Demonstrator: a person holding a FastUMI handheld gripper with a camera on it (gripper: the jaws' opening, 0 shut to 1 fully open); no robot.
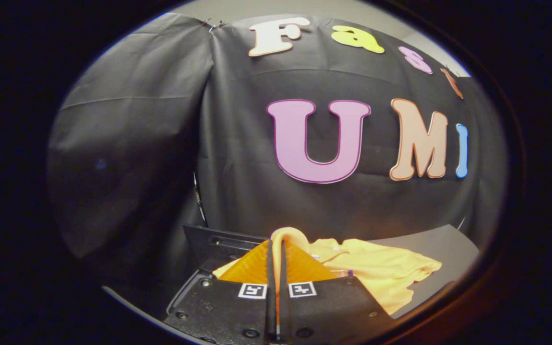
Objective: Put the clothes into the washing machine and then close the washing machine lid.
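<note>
A yellow garment (381, 273) lies crumpled on a dark surface (448, 249), just ahead of my fingers and to their right. My gripper (278, 245) is shut, with both fingers pressed together on a fold of the garment. That fold (291, 235) bulges up in a small loop over the fingertips. The rest of the cloth trails off to the right from the pinch, with a collar or placket edge showing near the fingers.
A black flat panel with a slot (218, 245) stands just beyond the fingers on the left; I cannot tell what it belongs to. The booth's black cloth wall (237, 158) rises close behind everything.
</note>
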